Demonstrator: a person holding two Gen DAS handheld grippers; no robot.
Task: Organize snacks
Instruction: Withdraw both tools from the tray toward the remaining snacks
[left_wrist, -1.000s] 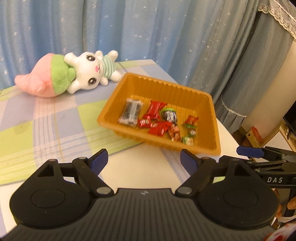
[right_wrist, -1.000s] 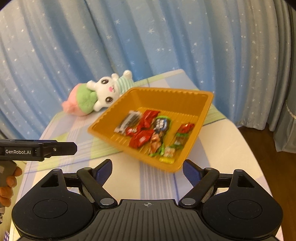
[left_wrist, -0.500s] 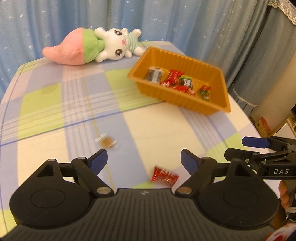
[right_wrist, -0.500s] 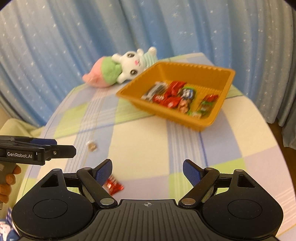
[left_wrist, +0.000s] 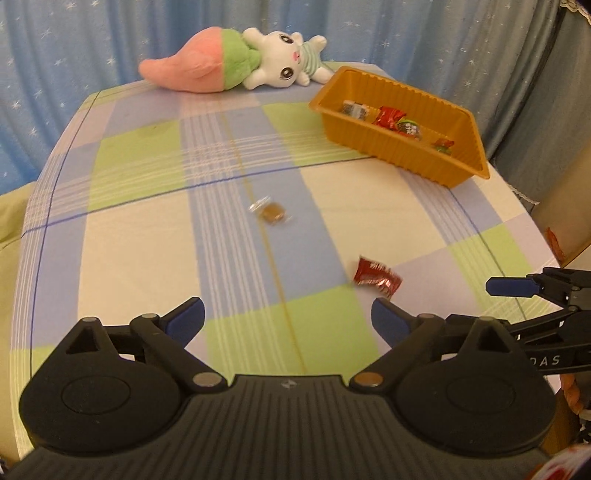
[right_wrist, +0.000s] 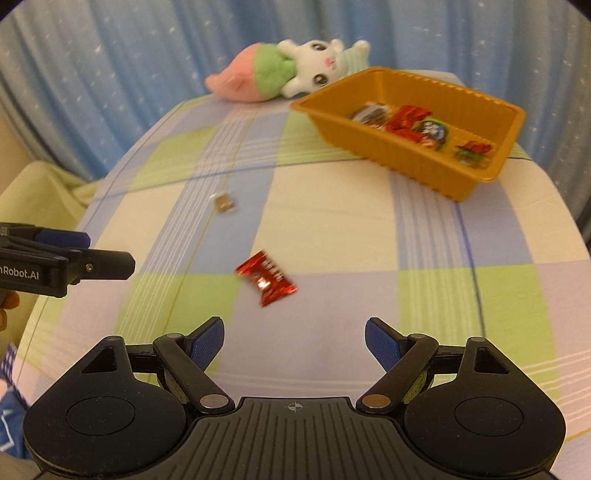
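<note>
Both black two-finger grippers, left gripper (left_wrist: 287, 315) with jaws opening and right gripper (right_wrist: 294, 341) wide, hold nothing (poised to collect strays): red foil candy (right_wrist: 266, 282) mid-frame, clear-wrapped brown candy (left_wrist: 272, 213) above centre, ribbed orange plastic tray (right_wrist: 476, 177) upper right.

Checked table (left_wrist: 129, 258) — orange tray (left_wrist: 458, 173), plush rabbit (left_wrist: 236, 66), red candy (left_wrist: 376, 276), brown candy (left_wrist: 272, 213) lying on it

Blue star-print curtain (left_wrist: 92, 48) behind worktop (left_wrist: 140, 236); checked cloth covers worktop; grey curtain (left_wrist: 535, 66) at right.
</note>
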